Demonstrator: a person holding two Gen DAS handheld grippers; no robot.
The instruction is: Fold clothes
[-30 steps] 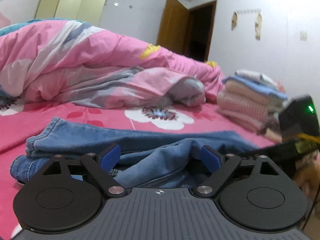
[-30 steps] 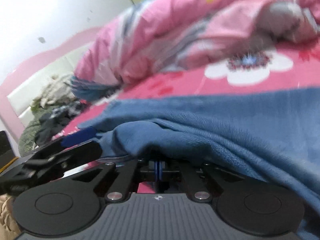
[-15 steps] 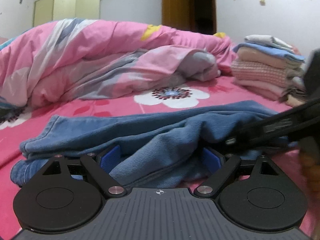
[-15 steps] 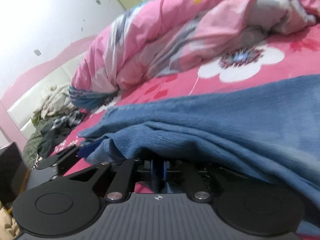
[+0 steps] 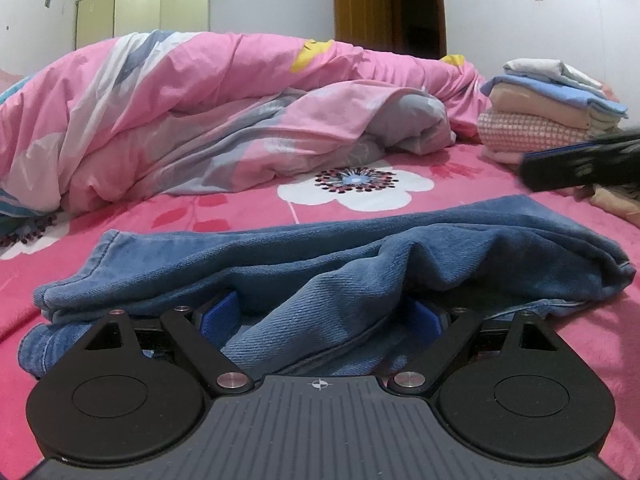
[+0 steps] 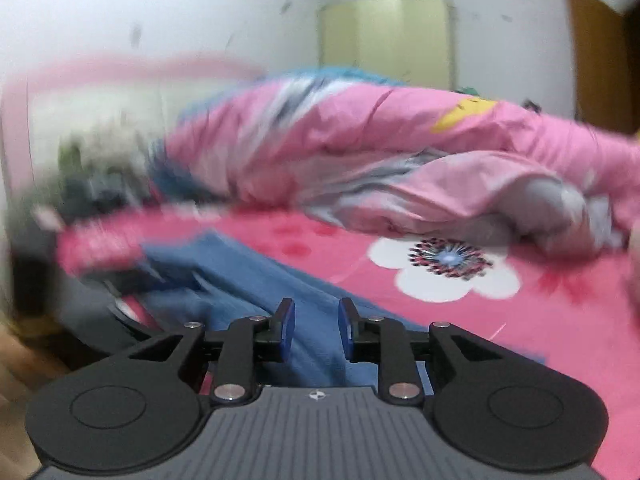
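Observation:
Blue jeans (image 5: 360,248) lie folded across the pink flowered sheet (image 5: 360,192). My left gripper (image 5: 322,314) sits low at their near edge with its jaws wide. A hump of denim lies between the blue pads (image 5: 220,314) and drapes over the tips, so it is not pinched. My right gripper (image 6: 316,320) hovers above the jeans (image 6: 248,280). Its jaws are opening, a small gap shows, and nothing is between them. In the left wrist view the right gripper (image 5: 536,168) is a blurred dark shape at the right edge, above the jeans' right end.
A rumpled pink duvet (image 5: 200,112) fills the back of the bed. A stack of folded clothes (image 5: 548,120) stands at the right, behind the right gripper. A blurred heap of clothes (image 6: 100,168) lies at the far left. A wardrobe (image 5: 160,8) and a door (image 5: 400,4) are beyond.
The right gripper let go of the denim it was pinching, rose off the jeans and rolled level, its jaws parting. The jeans' right end now lies flat. The left gripper kept its wide stance.

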